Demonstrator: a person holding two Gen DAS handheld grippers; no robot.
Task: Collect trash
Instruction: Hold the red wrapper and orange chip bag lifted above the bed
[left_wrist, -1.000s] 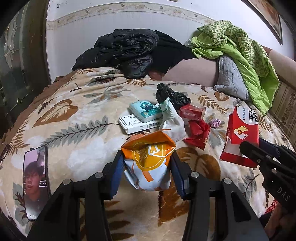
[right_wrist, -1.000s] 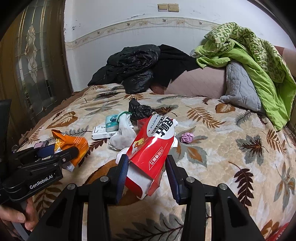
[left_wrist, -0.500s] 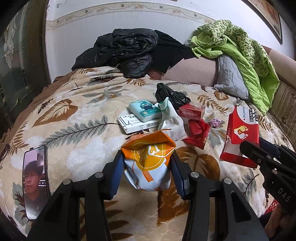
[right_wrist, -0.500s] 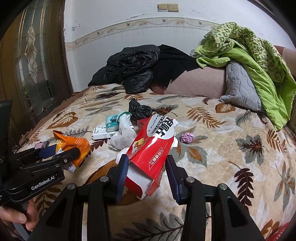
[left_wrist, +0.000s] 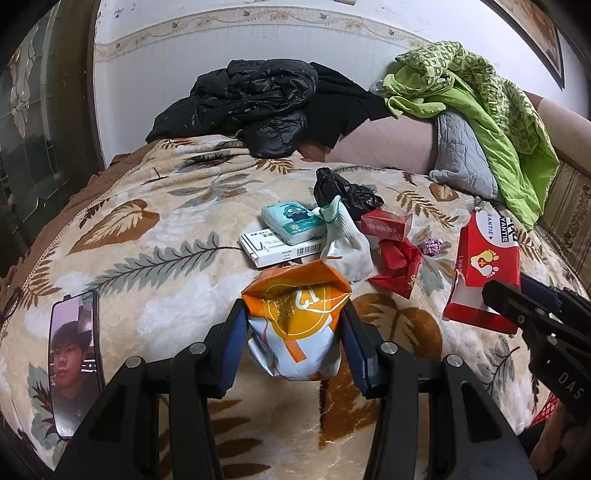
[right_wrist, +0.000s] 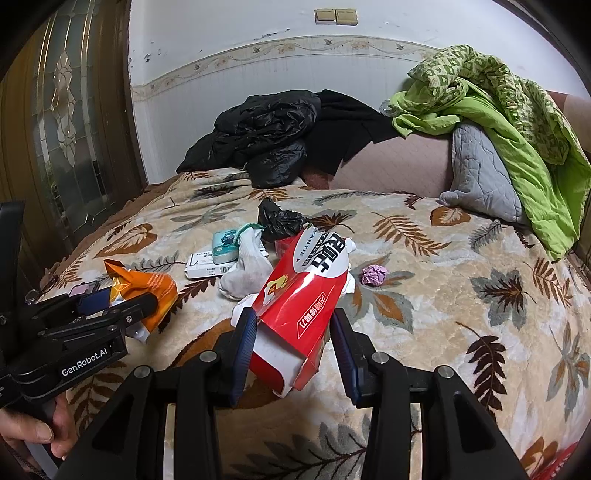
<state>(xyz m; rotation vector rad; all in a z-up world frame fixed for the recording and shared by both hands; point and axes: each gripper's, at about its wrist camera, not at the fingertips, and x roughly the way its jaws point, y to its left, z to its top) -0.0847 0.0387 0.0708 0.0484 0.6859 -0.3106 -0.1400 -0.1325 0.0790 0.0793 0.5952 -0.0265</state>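
Two pieces of trash are held above a bed (left_wrist: 155, 236) covered by a leaf-patterned blanket, with most of the litter left to gather. An orange bag (left_wrist: 297, 325) is pinched between the fingers of the left gripper (left_wrist: 295, 345) at the near edge of the bed. A red box (right_wrist: 301, 306), its near end open, is pinched between the fingers of the right gripper (right_wrist: 293, 349), to the right of the bag. Neither item has been put anywhere yet; no bin or sack for the trash can be seen in either view.

Further back, at the middle of the bed, the rest is clustered together: a black bag (left_wrist: 345, 192) farthest away, a teal packet (left_wrist: 293, 223) resting on a white box (left_wrist: 284, 249), a sock (left_wrist: 347, 243) just right of them, a small red carton (left_wrist: 384, 225) and a red wrapper (left_wrist: 399, 266) beside it. A purple paper ball (right_wrist: 373, 275) lies apart to the right. A phone (left_wrist: 75, 365) lies at the near left and is judged not to be trash, like the dark jackets (right_wrist: 266, 136) and green quilt (right_wrist: 491, 107) piled at the far end. The job is judged to be at an early stage, with two items lifted and about seven remaining.
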